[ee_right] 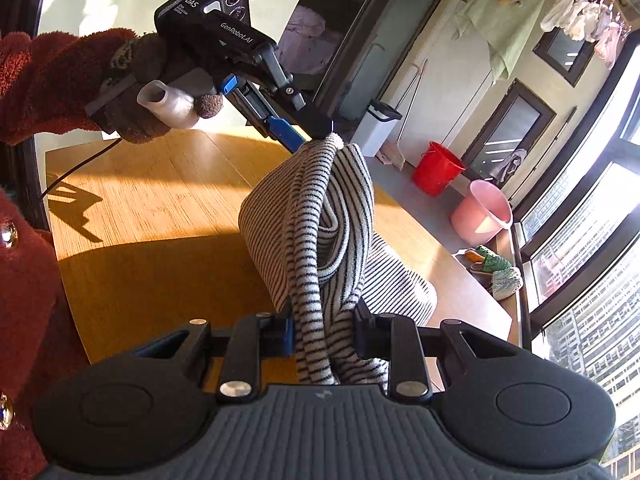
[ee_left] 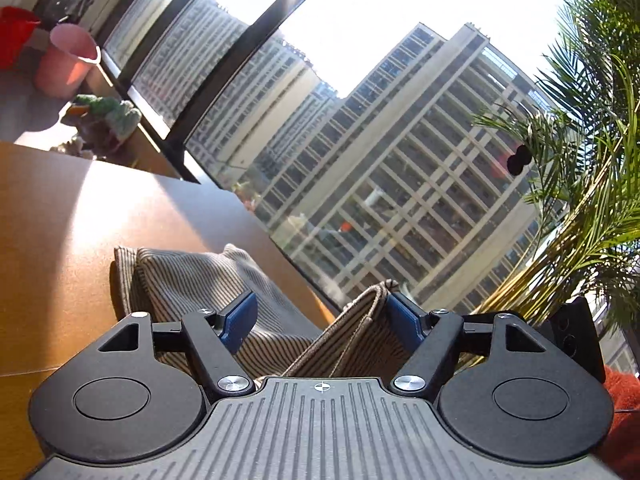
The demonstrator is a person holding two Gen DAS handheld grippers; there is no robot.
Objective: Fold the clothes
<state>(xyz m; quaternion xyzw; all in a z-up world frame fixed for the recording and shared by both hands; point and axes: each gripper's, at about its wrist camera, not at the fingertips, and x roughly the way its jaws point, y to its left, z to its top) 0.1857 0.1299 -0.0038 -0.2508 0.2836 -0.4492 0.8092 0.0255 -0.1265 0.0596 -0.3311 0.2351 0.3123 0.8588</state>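
Fingers [ee_left: 240, 320] of the left gripper [ee_left: 322, 320] stand wide apart. The striped knit garment [ee_left: 192, 276] is not pinched between them. One raised ridge of cloth leans on the inner face of the finger on the right of that view. In the right wrist view the same gripper sits high at the garment's peak and the cloth hangs from its tip, so it looks hooked over one finger, not clamped. A gloved hand [ee_right: 132, 80] holds that tool.

Garment in the middle: a cream knit with thin dark stripes, bunched into a tent. Its top is lifted and its lower part rests on the wooden table [ee_left: 60, 240] near the window-side edge. It lies in no flat or squared fold that I can see.

On the right, the right gripper [ee_right: 322, 332] is clenched on a thick rope of gathered cloth. Both fingers [ee_right: 280, 332] press in on it from the sides.

Handling, as a judgement:
- The garment is soft, light and stretchy with no stiffness, so it will sag and drape wherever it is not supported.
- The ribbed knit should give the pads good friction, so slipping is unlikely.
- Several layers are bunched in the grasp, and those may drag along together.
- A better hold is a single edge such as the hem, a shoulder seam or a cuff, with the two grips well apart so the panel hangs flat.
- The hooked cloth on the left could slide off if that tool tilts.
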